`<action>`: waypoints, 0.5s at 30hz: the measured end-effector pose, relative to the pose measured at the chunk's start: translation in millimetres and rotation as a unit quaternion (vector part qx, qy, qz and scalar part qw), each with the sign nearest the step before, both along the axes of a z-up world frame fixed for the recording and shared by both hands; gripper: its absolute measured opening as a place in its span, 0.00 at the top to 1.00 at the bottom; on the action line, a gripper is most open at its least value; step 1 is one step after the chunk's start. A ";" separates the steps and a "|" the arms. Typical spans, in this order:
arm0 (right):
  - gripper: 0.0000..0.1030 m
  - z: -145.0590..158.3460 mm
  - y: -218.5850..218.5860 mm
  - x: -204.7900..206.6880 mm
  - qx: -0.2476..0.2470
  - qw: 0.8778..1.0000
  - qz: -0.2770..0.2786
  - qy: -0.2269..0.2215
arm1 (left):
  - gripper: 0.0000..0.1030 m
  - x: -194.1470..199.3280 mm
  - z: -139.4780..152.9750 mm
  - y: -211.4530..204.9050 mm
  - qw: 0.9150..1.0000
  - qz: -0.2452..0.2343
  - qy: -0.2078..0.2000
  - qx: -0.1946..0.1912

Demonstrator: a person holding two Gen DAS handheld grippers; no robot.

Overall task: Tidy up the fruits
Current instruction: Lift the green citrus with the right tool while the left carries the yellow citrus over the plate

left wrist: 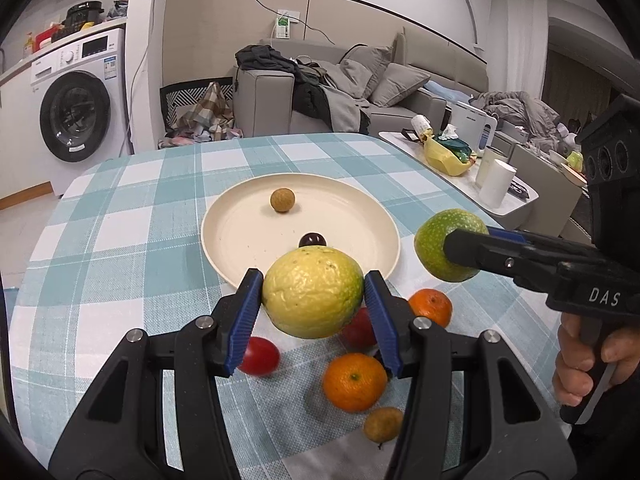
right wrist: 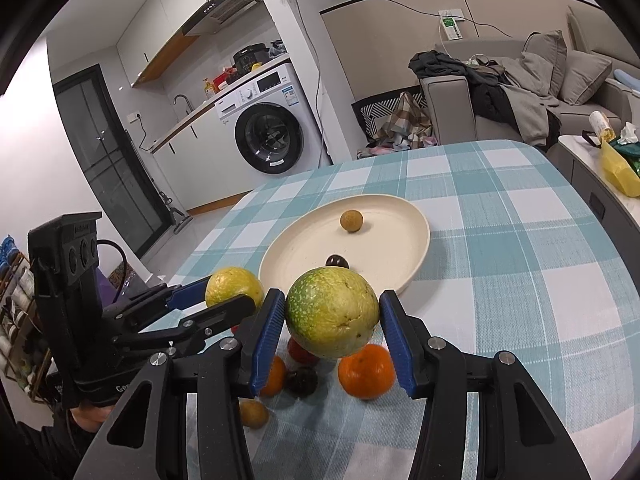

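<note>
Fruit in both hands, both lifted off the table [left wrist: 120,216]. My left gripper [left wrist: 313,294] is clamped on the yellow citrus [left wrist: 313,292], pads squeezing its widest part on either side, above the plate's near rim. Under it on the checked cloth near the table's front edge: red tomato [left wrist: 259,356], a second red fruit [left wrist: 358,328] mostly hidden, two oranges [left wrist: 354,382] and [left wrist: 431,306], small brown longan [left wrist: 383,424]. Right wrist view also shows a dark fruit [right wrist: 301,381] in that cluster. Cream plate [left wrist: 224,236] sits mid-table, holding another longan [left wrist: 283,199] toward its far side and a dark cherry [left wrist: 312,239] near its front rim. My right gripper [right wrist: 332,318] is clamped on the green citrus [right wrist: 332,312], held just right of the plate's front rim.

Judgement: both citrus look firm, fairly heavy, with pebbly rind giving decent friction; round, so an off-centre hold could roll out. Keep holds across the equator. Tomatoes look soft, need gentler squeeze.
</note>
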State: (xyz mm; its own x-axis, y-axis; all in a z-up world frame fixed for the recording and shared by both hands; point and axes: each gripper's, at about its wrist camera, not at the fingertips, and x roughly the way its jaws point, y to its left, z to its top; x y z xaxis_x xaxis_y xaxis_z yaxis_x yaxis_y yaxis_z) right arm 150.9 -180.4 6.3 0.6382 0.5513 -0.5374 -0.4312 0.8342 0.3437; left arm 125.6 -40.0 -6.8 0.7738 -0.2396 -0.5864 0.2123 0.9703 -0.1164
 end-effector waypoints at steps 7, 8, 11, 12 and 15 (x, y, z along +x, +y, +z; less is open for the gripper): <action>0.51 5.0 3.4 13.3 -0.004 1.000 -0.007 -0.004 | 0.52 13.0 0.1 -1.6 1.000 0.012 -0.002 0.006; 0.51 5.2 4.0 15.4 -0.004 1.000 -0.007 -0.004 | 0.52 14.7 -0.1 -2.2 1.000 0.013 -0.002 0.006; 0.51 4.1 5.4 21.7 -0.001 1.000 -0.012 -0.002 | 0.52 19.7 -1.9 -3.6 1.000 0.016 -0.001 0.009; 0.51 3.4 5.8 23.2 0.000 1.000 -0.012 0.000 | 0.52 21.7 -3.1 -4.0 1.000 0.017 0.000 0.010; 0.51 0.5 8.2 27.6 -0.005 1.000 -0.014 0.001 | 0.52 26.3 -6.7 -4.5 1.000 0.021 0.003 0.013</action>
State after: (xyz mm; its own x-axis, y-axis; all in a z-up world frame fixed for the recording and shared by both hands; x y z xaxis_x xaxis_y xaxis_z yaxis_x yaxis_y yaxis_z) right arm 178.5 -172.1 6.8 0.6529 0.5271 -0.5439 -0.4065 0.8498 0.3356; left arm 151.9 -44.5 -13.5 0.7791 -0.1909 -0.5972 0.1698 0.9812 -0.0921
